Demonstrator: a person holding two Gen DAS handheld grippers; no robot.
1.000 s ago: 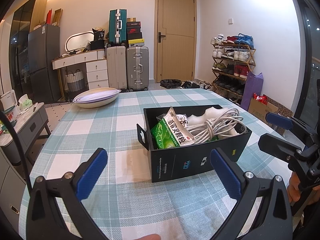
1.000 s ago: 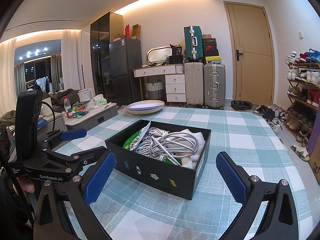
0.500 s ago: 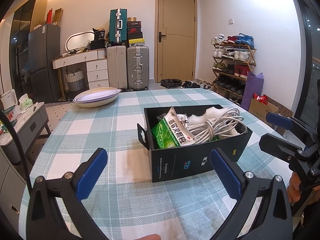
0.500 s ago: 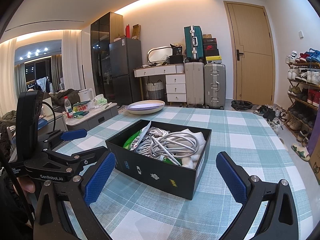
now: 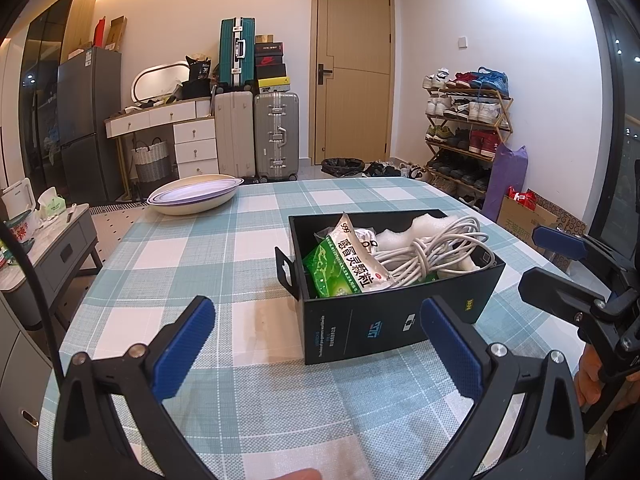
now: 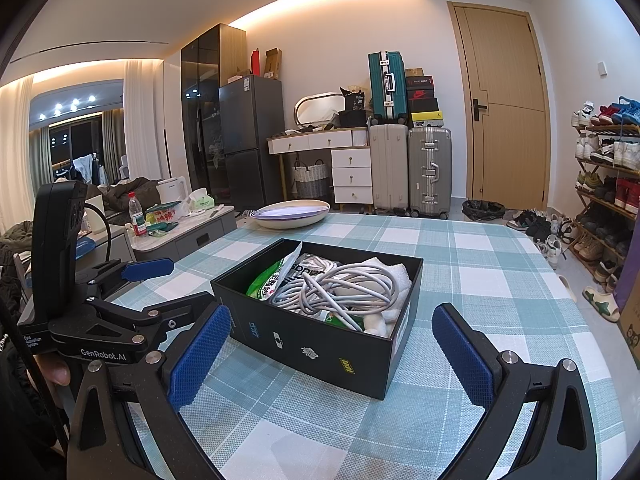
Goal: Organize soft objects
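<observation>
A black open box [image 5: 360, 320] [image 6: 320, 344] stands on the checked tablecloth. It holds a green and white medicine packet [image 5: 348, 268] [image 6: 268, 280], a coiled white cable [image 5: 432, 248] [image 6: 344, 284] and white foam or cloth [image 5: 400, 236] [image 6: 396, 276]. My left gripper [image 5: 316, 340] is open and empty, a little in front of the box. My right gripper [image 6: 332, 356] is open and empty, in front of the box from the other side. Each gripper shows in the other's view, the right one [image 5: 560, 264] and the left one [image 6: 160, 284].
A shallow cream bowl [image 5: 194, 199] [image 6: 291, 214] sits at the table's far edge. The checked table [image 5: 200, 264] [image 6: 480, 264] spreads around the box. Suitcases [image 5: 276, 136], a drawer unit and a shoe rack [image 5: 464, 132] stand beyond the table.
</observation>
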